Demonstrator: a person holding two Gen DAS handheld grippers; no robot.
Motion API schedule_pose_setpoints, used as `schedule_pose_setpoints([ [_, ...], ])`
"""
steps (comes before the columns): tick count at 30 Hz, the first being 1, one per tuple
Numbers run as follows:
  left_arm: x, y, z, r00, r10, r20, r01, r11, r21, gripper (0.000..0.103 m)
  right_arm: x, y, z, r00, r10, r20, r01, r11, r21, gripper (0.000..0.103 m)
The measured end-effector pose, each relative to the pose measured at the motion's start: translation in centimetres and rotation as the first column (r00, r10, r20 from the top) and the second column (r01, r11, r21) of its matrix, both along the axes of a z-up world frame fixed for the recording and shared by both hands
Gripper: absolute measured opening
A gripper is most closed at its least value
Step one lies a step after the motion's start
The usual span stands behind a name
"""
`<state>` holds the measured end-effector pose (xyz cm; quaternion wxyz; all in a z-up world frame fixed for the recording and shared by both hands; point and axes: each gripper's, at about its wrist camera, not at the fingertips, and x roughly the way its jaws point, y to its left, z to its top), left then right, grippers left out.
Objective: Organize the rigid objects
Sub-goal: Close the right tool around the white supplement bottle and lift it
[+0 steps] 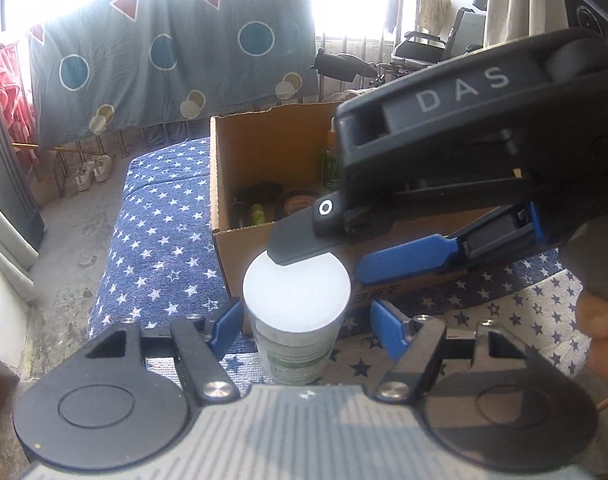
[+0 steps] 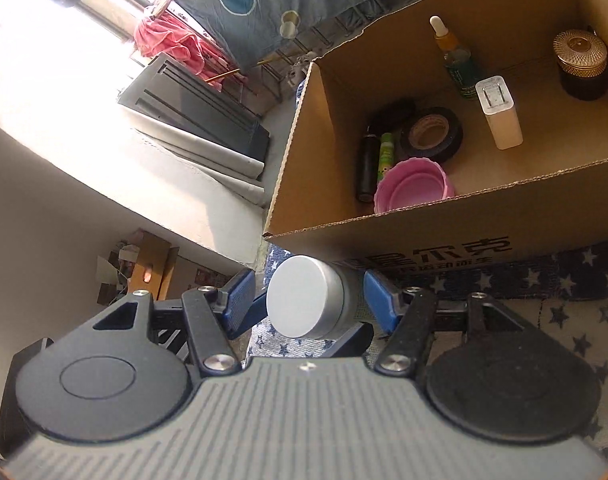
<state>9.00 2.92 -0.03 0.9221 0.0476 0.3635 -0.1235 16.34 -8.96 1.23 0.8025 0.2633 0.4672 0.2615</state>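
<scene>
A white-lidded jar (image 1: pixel 296 308) stands upright on the star-patterned cloth (image 1: pixel 160 248) just before the cardboard box (image 1: pixel 240 248), between the half-open jaws of both the left gripper (image 1: pixel 304 322) and the right gripper (image 2: pixel 309 300), neither visibly pressing it.

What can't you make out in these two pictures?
- White-capped jar: label too blurred to read, lower part hidden by the left gripper, left wrist view.
- Cardboard box: right half covered by the right gripper.
- Box lettering: cut off below, right wrist view.
</scene>
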Motion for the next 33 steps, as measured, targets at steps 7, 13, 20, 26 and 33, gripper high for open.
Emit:
schedule_pose_setpoints([
  [7, 0.6, 0.0, -0.7, 0.999, 0.035, -0.006, -0.035, 0.999, -0.004, 0.055, 0.8, 0.4, -1.3, 1.000, 0.007, -0.018, -0.007, 1.000, 0.000, 0.049],
  [13, 0.5, 0.1, -0.5, 0.998, 0.057, -0.011, -0.057, 0.998, -0.015, 0.055, 1.1, 0.6, -1.4, 1.000, 0.011, -0.013, -0.011, 1.000, 0.000, 0.045],
  [20, 0.1, -0.2, -0.1, 0.998, 0.058, -0.015, -0.058, 0.998, -0.017, 0.054, 0.4, 0.3, -0.9, 1.000, 0.015, -0.001, -0.015, 1.000, -0.009, 0.045],
  [26, -0.7, -0.8, 0.4, 0.999, 0.052, -0.005, -0.052, 0.999, -0.010, 0.054, -0.5, -0.5, -0.4, 1.000, 0.012, 0.009, -0.012, 1.000, -0.002, 0.045],
  [33, -1.6, -1.3, 1.2, 0.999, 0.047, 0.008, -0.047, 0.999, -0.003, 0.054, -1.7, -1.2, 0.4, 0.999, 0.009, 0.031, -0.009, 1.000, 0.003, 0.045],
])
